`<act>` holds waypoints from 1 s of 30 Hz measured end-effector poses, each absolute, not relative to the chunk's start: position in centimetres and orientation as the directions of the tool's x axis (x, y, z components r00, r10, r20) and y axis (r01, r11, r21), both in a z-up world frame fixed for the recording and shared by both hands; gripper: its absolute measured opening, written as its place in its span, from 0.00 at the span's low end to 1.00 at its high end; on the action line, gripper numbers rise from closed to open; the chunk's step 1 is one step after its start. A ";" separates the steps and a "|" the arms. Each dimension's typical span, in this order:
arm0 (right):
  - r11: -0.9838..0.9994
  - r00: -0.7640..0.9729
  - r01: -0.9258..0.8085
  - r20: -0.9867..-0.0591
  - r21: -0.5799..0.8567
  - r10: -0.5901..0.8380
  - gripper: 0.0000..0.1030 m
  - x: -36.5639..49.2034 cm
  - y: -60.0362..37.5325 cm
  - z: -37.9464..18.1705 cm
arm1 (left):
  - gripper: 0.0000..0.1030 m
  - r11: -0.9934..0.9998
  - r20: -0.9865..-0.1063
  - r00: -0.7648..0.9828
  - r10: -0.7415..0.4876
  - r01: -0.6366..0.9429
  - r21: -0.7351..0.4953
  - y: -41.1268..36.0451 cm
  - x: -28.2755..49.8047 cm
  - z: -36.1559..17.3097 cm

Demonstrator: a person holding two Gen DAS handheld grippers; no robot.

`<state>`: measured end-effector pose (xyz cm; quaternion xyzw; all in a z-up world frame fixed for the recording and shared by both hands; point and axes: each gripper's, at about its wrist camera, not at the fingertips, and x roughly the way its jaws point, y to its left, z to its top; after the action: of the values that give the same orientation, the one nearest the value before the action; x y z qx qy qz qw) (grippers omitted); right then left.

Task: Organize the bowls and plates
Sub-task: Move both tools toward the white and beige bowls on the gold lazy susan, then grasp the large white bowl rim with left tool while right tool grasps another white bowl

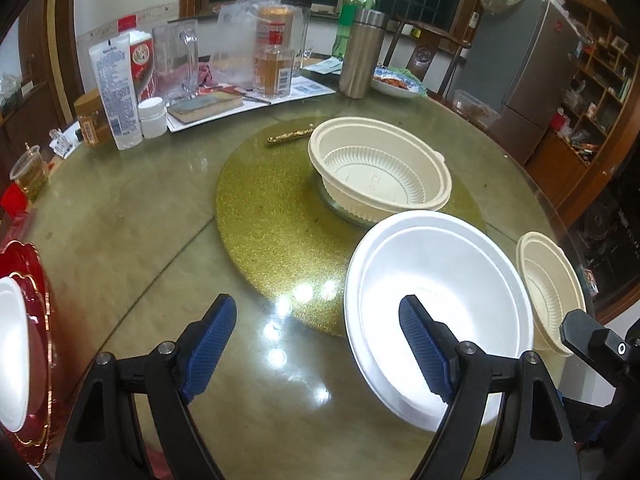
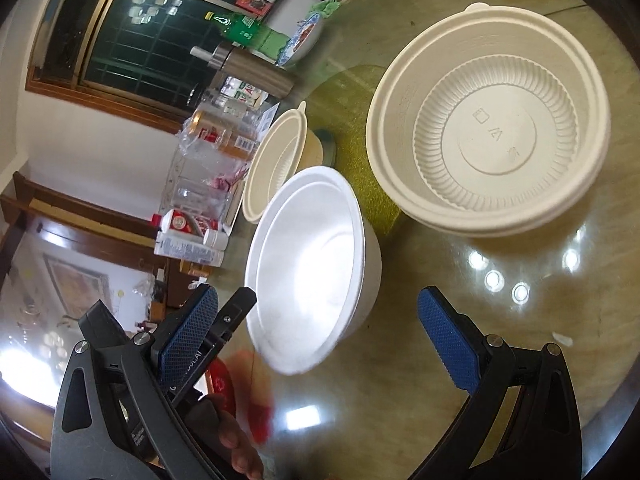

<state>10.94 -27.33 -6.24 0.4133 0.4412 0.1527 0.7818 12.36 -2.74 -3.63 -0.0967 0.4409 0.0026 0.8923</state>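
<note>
A white bowl (image 1: 440, 280) with a doubled rim stands on the glass table at the edge of the gold turntable (image 1: 272, 216). My left gripper (image 1: 318, 346) is open; its right finger (image 1: 424, 352) hangs over the bowl's inside and the left finger stays outside the rim. A ribbed cream bowl (image 1: 380, 168) sits on the turntable, and a second cream bowl (image 1: 548, 288) stands right of the white one. In the right wrist view my right gripper (image 2: 318, 338) is open just short of the white bowl (image 2: 312, 264), with the big cream bowl (image 2: 488, 132) beyond.
A red scalloped plate (image 1: 40, 300) carrying a white bowl (image 1: 12, 352) lies at the table's left edge. Bottles, jars, a steel flask (image 1: 360, 52) and a dish of food (image 1: 396, 80) crowd the far side. A hand (image 2: 232, 444) shows under the left gripper.
</note>
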 end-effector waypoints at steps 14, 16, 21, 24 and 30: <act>0.710 0.552 0.138 -0.649 0.691 0.524 0.53 12.1 -25.8 -7.1 | 0.80 0.975 -0.793 0.599 -0.109 -0.093 -0.204 -2.8 13.2 -5.0; 0.721 0.553 0.143 -0.659 0.678 0.510 0.53 12.0 -25.9 -7.1 | 0.79 0.975 -0.793 0.600 -0.109 -0.091 -0.203 -2.9 13.3 -5.1; 0.745 0.552 0.155 -0.682 0.649 0.479 0.29 11.7 -26.0 -7.1 | 0.25 0.987 -0.805 0.587 -0.089 -0.057 -0.150 -3.6 13.4 -5.2; 0.759 0.546 0.148 -0.692 0.635 0.472 0.16 11.5 -25.7 -7.0 | 0.12 0.991 -0.802 0.591 -0.093 -0.020 -0.129 -4.5 13.1 -4.8; 0.769 0.551 0.140 -0.694 0.624 0.463 0.15 10.7 -25.5 -6.3 | 0.11 0.992 -0.795 0.600 -0.093 -0.013 -0.126 -4.3 12.0 -4.0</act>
<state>10.75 -25.50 -6.33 0.3255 0.4632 0.0987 0.8184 11.99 -4.33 -4.04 -0.0593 0.4467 -0.0223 0.8924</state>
